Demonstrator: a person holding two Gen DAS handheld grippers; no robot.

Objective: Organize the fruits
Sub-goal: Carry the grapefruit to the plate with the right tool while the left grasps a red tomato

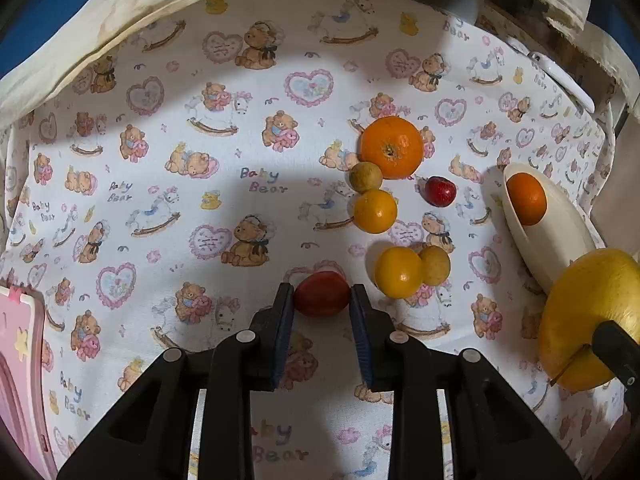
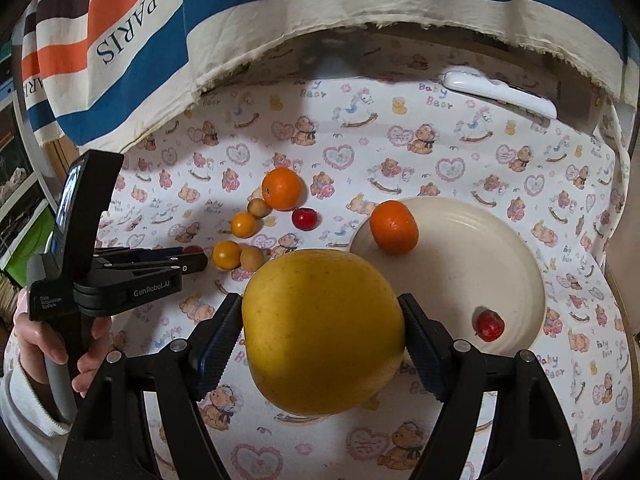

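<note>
My left gripper (image 1: pixel 322 300) is shut on a small red fruit (image 1: pixel 321 294) low over the cloth. My right gripper (image 2: pixel 322 332) is shut on a large yellow fruit (image 2: pixel 322 336), held above the cloth beside the white plate (image 2: pixel 480 264). The plate holds an orange (image 2: pixel 394 227) and a small red fruit (image 2: pixel 489 325). On the cloth lie a big orange (image 1: pixel 391 147), a red fruit (image 1: pixel 440 191), two yellow-orange fruits (image 1: pixel 375 211) (image 1: pixel 399 272) and two small tan fruits (image 1: pixel 365 177) (image 1: pixel 435 265). The left gripper also shows in the right wrist view (image 2: pixel 196 258).
A white remote-like object (image 2: pixel 500 92) lies at the back right of the bear-print cloth (image 1: pixel 200 160). A pink box (image 1: pixel 18 380) sits at the left edge. A striped fabric (image 2: pixel 200 20) hangs over the back edge.
</note>
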